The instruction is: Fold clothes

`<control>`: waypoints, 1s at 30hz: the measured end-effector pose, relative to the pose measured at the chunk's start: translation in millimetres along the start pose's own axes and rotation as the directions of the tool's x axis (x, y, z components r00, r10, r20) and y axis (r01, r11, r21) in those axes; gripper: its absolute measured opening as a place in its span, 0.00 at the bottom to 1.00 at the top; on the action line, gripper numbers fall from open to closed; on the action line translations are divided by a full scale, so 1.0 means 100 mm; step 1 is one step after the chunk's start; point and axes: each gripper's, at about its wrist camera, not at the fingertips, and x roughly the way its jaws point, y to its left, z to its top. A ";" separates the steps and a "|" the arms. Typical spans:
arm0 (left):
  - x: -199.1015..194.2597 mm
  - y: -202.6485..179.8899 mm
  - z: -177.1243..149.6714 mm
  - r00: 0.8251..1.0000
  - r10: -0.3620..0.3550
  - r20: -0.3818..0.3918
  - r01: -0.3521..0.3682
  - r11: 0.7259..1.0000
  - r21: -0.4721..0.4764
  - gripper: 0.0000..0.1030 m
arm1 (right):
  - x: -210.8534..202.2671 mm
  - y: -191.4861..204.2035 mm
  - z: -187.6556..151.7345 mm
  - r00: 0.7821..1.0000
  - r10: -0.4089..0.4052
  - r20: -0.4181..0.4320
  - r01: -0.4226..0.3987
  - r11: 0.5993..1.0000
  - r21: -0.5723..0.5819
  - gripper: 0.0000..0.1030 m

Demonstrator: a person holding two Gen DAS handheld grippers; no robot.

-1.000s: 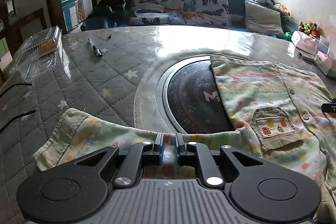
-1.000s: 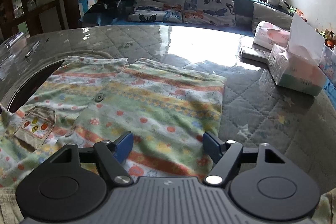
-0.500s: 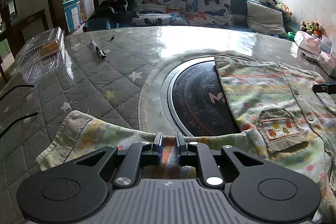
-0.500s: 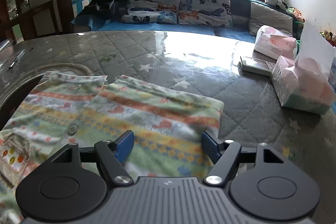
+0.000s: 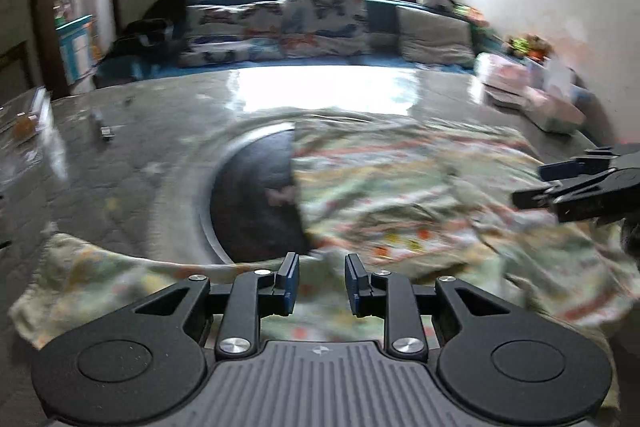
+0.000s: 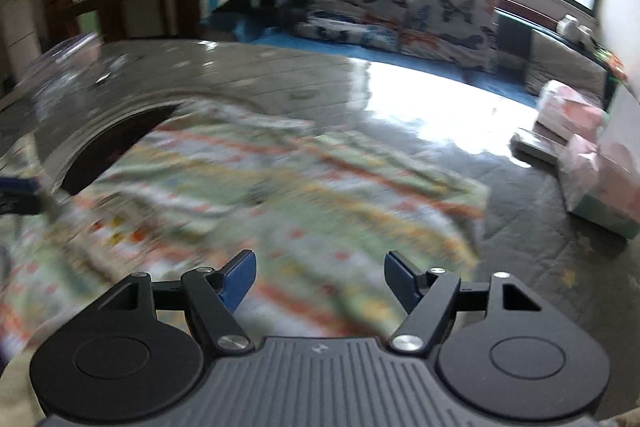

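Left claw [image 5: 319,282] has parted, releasing shirt [image 5: 400,195]; right claw [image 6: 320,279] stays apart.

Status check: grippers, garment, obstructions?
Left gripper open, right gripper open. Striped pastel shirt flat on table, unheld. Pink tissue box clear, right side.

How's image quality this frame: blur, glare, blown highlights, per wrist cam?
Left wrist: heavy motion blur on the shirt and table, while the left gripper, rigid to the camera, stays sharp; window glare washes out the tabletop centre. Right wrist: the same smear across the shirt print, right gripper crisp, window clipped white, a bright reflection on the table, and fisheye bending at the edges.
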 end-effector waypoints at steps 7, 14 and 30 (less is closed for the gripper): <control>0.10 -0.25 -0.13 0.999 -0.042 -0.033 0.044 0.997 0.060 0.26 | -0.20 0.31 -0.31 0.999 0.029 -0.033 -0.030 0.998 -0.051 0.71; 0.11 -0.37 -0.23 0.998 -0.060 -0.033 0.063 0.992 0.114 0.36 | -0.45 0.27 -0.57 0.999 0.001 -0.042 -0.002 0.999 -0.032 0.74; -0.18 -0.38 -0.25 0.997 -0.081 0.005 0.080 0.991 0.105 0.40 | -0.86 0.86 -0.66 0.986 0.165 0.014 -0.161 0.976 -0.146 0.51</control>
